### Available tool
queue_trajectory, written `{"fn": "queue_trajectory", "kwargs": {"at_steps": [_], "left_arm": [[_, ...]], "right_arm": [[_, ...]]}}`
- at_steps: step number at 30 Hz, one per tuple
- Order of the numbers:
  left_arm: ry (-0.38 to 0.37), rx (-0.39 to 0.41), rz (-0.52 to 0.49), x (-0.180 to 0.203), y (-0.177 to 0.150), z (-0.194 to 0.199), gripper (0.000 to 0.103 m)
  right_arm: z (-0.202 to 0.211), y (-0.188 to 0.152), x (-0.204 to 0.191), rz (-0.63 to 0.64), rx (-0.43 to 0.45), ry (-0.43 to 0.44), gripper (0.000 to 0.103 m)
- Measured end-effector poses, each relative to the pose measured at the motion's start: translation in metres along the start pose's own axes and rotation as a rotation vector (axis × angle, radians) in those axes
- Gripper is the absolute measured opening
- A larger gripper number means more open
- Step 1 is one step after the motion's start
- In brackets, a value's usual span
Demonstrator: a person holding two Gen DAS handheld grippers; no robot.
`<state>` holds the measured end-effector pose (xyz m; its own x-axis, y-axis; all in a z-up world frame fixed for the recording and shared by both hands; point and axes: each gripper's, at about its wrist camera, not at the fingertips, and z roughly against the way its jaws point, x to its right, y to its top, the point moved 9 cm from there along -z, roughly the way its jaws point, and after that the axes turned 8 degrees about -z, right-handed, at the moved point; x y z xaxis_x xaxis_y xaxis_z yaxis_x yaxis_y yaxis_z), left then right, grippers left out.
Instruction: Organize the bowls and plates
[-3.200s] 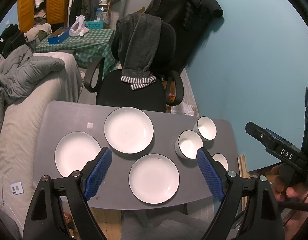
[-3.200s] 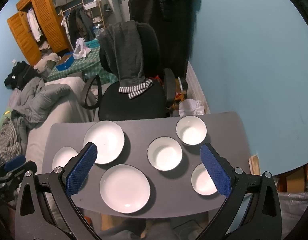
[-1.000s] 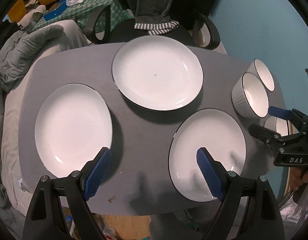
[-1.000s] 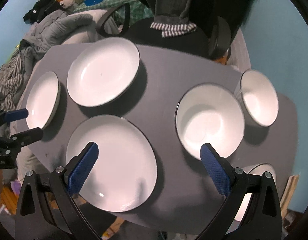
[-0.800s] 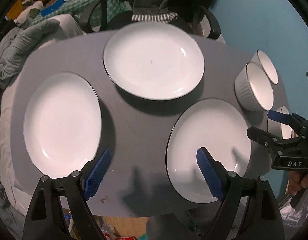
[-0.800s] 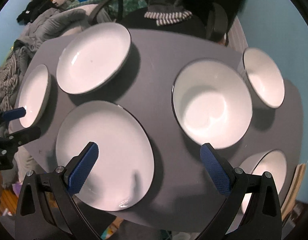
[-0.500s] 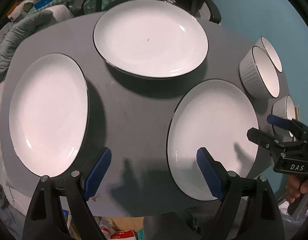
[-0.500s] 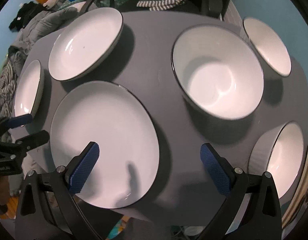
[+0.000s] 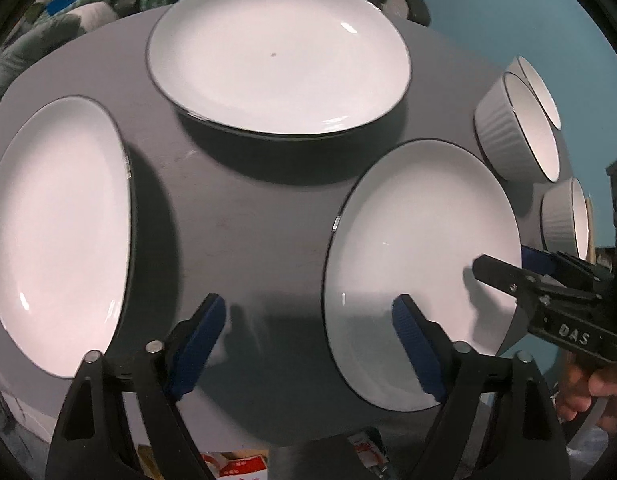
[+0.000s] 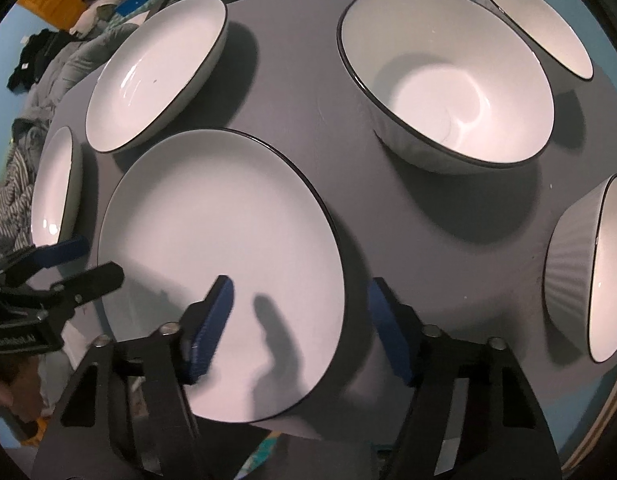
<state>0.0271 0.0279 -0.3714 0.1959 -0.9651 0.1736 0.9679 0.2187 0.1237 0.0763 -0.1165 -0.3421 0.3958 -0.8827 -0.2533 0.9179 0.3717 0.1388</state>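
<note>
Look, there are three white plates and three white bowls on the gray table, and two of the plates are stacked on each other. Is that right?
Not quite. No plates are stacked. In the left wrist view the three plates lie apart, each flat on the gray table. Three white bowls on that table is right.

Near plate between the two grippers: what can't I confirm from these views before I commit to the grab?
- Right gripper straddles the near plate rim; whether either pad touches it cannot be told, its own fingers cover the rim.
- The plate's underside and the table edge below it are hidden by the plate.
- Left gripper contact with the table: unclear, motion blur.
- Far bowl: cut off by the frame edge.
</note>
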Motion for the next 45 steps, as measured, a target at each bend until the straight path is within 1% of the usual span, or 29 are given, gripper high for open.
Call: {"fn": "queue_trajectory", "kwargs": {"at_steps": [2,3,4,5,7,8,9,10,12,14,16,19,21,23,24,25,26,27,28,29,31,32,36,38,39,40,41,43,45], "left_arm": [[-0.002,-0.003,-0.022,0.002,0.000,-0.001,0.084],[-0.004,-0.002,-0.029,0.005,0.001,-0.003,0.083],[-0.011,-0.002,-0.036,0.005,0.002,-0.004,0.078],[-0.018,-0.007,-0.038,0.006,0.002,-0.004,0.072],[-0.033,-0.021,-0.039,0.006,0.002,-0.007,0.069],[-0.041,-0.023,-0.040,0.005,0.003,-0.007,0.065],[-0.047,-0.023,-0.038,0.003,0.005,-0.008,0.063],[-0.056,-0.023,-0.030,0.000,0.007,-0.009,0.058],[-0.078,-0.030,-0.009,-0.004,0.010,-0.009,0.052],[-0.097,-0.040,0.005,-0.007,0.012,-0.009,0.045],[-0.102,-0.045,0.009,-0.011,0.013,-0.009,0.041],[-0.115,-0.051,0.003,-0.013,0.013,-0.007,0.039],[-0.125,-0.056,0.003,-0.010,0.014,-0.008,0.037],[-0.141,-0.067,0.002,-0.012,0.012,-0.006,0.032],[-0.145,-0.073,0.001,-0.010,0.011,-0.008,0.031],[-0.146,-0.074,-0.001,0.001,0.015,-0.014,0.031],[-0.152,-0.074,-0.004,0.004,0.014,-0.015,0.030],[-0.163,-0.075,-0.009,0.006,0.015,-0.016,0.029],[-0.175,-0.084,-0.013,0.010,0.014,-0.018,0.024],[-0.175,-0.089,-0.014,0.011,0.014,-0.019,0.022],[-0.175,-0.092,-0.021,0.013,0.015,-0.021,0.021],[-0.189,-0.101,-0.021,0.016,0.015,-0.023,0.020],[-0.190,-0.118,-0.024,0.015,0.016,-0.025,0.020],[-0.211,-0.131,-0.005,0.011,0.016,-0.021,0.020],[-0.232,-0.141,0.021,0.010,0.016,-0.020,0.020],[-0.258,-0.153,0.054,0.008,0.016,-0.021,0.020],[-0.267,-0.155,0.062,0.007,0.015,-0.021,0.018],[-0.255,-0.153,0.049,0.000,0.013,-0.018,0.013],[-0.232,-0.142,0.018,0.001,0.012,-0.018,0.014]], "right_arm": [[-0.002,-0.003,0.002,-0.015,-0.002,0.003,0.054],[-0.003,-0.004,0.003,-0.022,-0.002,0.003,0.049],[-0.005,-0.006,0.004,-0.031,-0.004,0.001,0.045],[-0.007,-0.007,0.005,-0.038,-0.006,-0.002,0.045],[-0.005,-0.009,0.006,-0.049,0.004,-0.001,0.044],[-0.004,-0.010,0.006,-0.053,0.004,-0.001,0.042],[-0.003,-0.011,0.009,-0.059,0.001,0.001,0.038],[-0.002,-0.012,0.012,-0.067,-0.002,0.001,0.033],[0.000,-0.013,0.017,-0.082,-0.009,0.011,0.030],[0.003,-0.013,0.025,-0.116,-0.021,0.044,0.028],[0.008,-0.018,0.026,-0.143,-0.030,0.064,0.024],[0.009,-0.024,0.031,-0.159,-0.045,0.083,0.024],[0.010,-0.022,0.028,-0.144,-0.049,0.084,0.024],[0.009,-0.023,0.025,-0.119,-0.047,0.057,0.024],[0.010,-0.025,0.025,-0.107,-0.041,0.039,0.024],[0.012,-0.025,0.025,-0.102,-0.040,0.040,0.028],[0.013,-0.025,0.026,-0.100,-0.045,0.049,0.029],[0.013,-0.026,0.027,-0.102,-0.052,0.050,0.029],[0.013,-0.027,0.028,-0.104,-0.058,0.046,0.029],[0.014,-0.025,0.030,-0.107,-0.062,0.047,0.029],[0.015,-0.027,0.036,-0.108,-0.072,0.049,0.023],[0.014,-0.025,0.034,-0.108,-0.075,0.046,0.023],[0.007,-0.014,0.026,-0.135,-0.114,0.076,0.021],[0.007,-0.015,0.028,-0.151,-0.131,0.086,0.020],[0.007,-0.016,0.028,-0.149,-0.138,0.088,0.020],[0.006,-0.015,0.025,-0.137,-0.141,0.087,0.020],[0.006,-0.015,0.023,-0.121,-0.142,0.086,0.020],[0.005,-0.016,0.021,-0.103,-0.151,0.085,0.020],[0.000,-0.007,0.011,-0.111,-0.167,0.091,0.019]]}}
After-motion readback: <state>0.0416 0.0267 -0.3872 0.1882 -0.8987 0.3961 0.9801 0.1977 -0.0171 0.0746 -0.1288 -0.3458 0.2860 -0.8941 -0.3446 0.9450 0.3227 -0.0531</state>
